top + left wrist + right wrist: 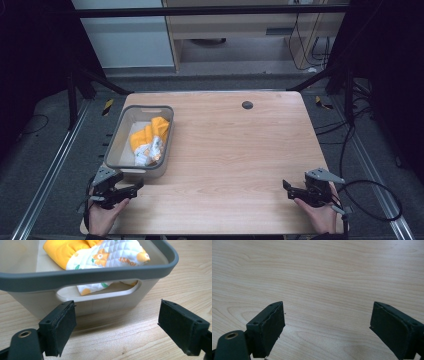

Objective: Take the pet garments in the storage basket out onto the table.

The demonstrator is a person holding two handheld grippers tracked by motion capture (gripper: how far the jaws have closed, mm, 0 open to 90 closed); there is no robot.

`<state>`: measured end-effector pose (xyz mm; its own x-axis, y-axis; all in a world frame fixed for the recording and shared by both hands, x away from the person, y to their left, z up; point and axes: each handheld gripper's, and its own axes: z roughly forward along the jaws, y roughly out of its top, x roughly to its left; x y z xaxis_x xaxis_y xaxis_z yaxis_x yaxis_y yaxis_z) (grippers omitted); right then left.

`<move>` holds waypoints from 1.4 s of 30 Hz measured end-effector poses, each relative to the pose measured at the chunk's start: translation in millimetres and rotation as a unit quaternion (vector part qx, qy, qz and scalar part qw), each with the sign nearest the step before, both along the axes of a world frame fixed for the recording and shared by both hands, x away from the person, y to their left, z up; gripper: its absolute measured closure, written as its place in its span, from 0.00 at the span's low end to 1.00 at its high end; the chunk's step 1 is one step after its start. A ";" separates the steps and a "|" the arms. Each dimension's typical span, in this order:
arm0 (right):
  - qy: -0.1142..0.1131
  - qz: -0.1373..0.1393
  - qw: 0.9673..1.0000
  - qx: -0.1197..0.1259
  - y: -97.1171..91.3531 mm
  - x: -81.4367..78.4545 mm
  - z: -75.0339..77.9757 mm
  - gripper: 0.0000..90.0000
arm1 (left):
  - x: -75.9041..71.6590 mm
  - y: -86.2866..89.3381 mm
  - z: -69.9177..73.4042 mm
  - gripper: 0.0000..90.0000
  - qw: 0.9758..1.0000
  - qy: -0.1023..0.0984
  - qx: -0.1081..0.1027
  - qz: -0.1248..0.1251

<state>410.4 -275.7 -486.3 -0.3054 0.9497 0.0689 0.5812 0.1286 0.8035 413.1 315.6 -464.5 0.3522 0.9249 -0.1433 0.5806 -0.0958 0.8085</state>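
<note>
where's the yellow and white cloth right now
In the high view the yellow and white cloth lies inside the grey bin at the table's left side, just ahead of the open left tool.

A light wooden table [235,150] carries a grey plastic bin [116,142] near its left edge, standing close to the front corner. A small dark round cap [247,105] sits flush in the tabletop near the far edge. The remaining wood grain runs bare across the right side.
</note>
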 end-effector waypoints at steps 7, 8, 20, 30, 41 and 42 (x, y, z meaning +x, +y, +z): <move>-0.004 -0.001 1.000 -0.006 -0.9 -0.2 0.0 0.14 | -4.5 0.4 15.1 0.16 1.000 -0.021 -0.014 -0.001; -0.004 -0.002 1.000 -0.009 -0.9 -0.3 -0.1 0.14 | -4.9 0.5 17.2 0.16 1.000 -0.022 -0.017 -0.002; 0.001 0.001 1.000 -0.024 1.1 -0.2 -1.9 0.14 | -1.9 1.3 39.9 0.16 0.999 -0.046 -0.022 -0.004; -0.004 -0.003 1.000 -0.022 1.5 0.5 -2.1 0.13 | 5.3 -0.8 52.9 0.16 0.999 -0.048 -0.013 -0.007; -0.016 -0.007 0.999 -0.027 -1.1 0.0 -1.5 0.14 | 25.0 -5.0 71.5 0.16 0.998 -0.059 -0.021 -0.010; -0.016 -0.007 0.999 -0.027 -1.1 0.0 -1.5 0.14 | 25.0 -5.0 71.5 0.16 0.998 -0.059 -0.021 -0.010</move>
